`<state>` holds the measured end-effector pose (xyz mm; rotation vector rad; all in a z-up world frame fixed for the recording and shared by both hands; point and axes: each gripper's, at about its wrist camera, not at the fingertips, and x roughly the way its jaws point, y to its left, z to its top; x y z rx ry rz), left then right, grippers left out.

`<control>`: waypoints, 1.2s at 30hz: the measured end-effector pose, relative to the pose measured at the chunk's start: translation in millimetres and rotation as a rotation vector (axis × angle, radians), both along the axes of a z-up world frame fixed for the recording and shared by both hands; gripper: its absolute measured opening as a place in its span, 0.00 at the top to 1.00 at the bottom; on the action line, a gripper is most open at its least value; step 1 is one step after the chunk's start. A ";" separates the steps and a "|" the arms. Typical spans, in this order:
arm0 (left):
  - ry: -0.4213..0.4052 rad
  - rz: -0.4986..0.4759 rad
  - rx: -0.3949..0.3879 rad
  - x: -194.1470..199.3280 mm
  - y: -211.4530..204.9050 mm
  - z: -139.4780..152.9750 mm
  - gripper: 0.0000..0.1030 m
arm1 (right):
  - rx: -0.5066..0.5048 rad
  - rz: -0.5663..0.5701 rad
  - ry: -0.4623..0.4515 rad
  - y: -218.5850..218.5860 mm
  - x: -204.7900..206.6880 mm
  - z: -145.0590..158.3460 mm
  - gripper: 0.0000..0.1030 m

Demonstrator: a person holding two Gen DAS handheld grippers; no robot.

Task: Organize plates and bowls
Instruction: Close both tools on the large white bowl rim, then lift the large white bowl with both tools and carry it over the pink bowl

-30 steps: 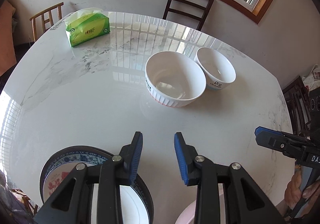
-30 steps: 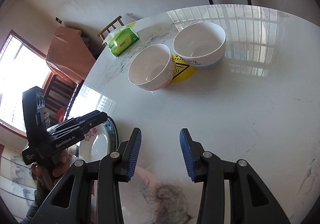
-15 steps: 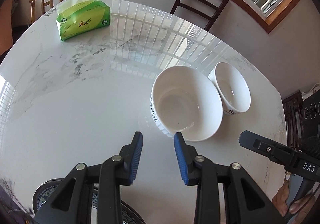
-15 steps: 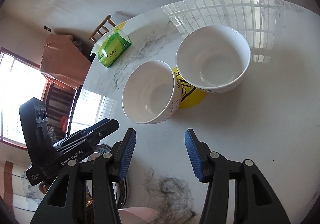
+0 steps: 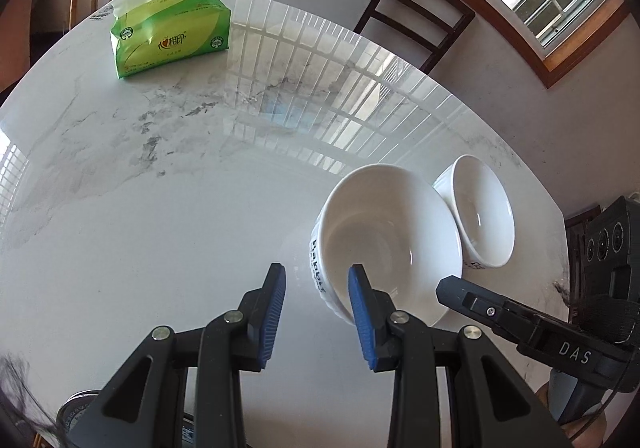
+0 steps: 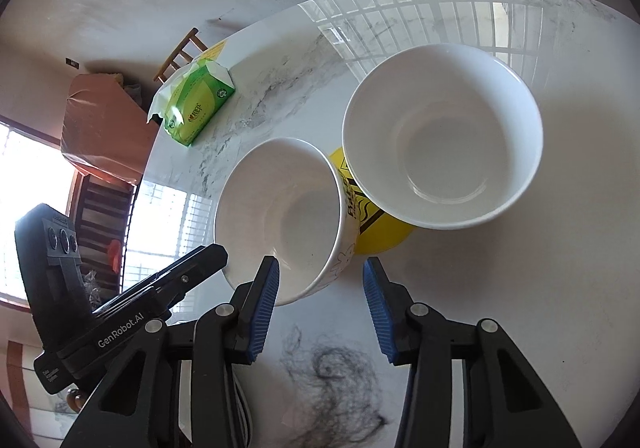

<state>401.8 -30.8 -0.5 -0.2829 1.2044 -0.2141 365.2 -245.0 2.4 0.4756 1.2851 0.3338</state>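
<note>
White ribbed bowl (image 5: 384,244) touching plain bowl (image 5: 480,216) near table (image 5: 160,208) edge; left gripper (image 5: 316,312) parted, empty (right gripper (image 6: 320,304) closing, empty).

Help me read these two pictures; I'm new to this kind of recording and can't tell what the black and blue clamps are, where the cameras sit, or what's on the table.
There is no robot here: a person carries a hand-held gripper in each hand, each with a wide-angle camera looking along its two blue-padded fingers. One picture comes from the left hand-held gripper, the other from the right hand-held gripper; each also glimpses the other tool at its edge. Both are empty. The left one's jaws stand apart with its right finger at the near rim of the ribbed bowl; the right one's jaws are closing with nothing between them. On the marble table sit that bowl, a second white bowl beside it, a yellow sticker under them, and a green tissue pack. A patterned plate's edge peeks in below.
</note>
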 end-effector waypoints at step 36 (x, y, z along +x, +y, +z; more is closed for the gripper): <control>-0.101 -0.037 0.106 -155.0 -49.1 93.2 0.88 | -0.003 0.088 -0.121 -30.7 -99.8 70.1 0.86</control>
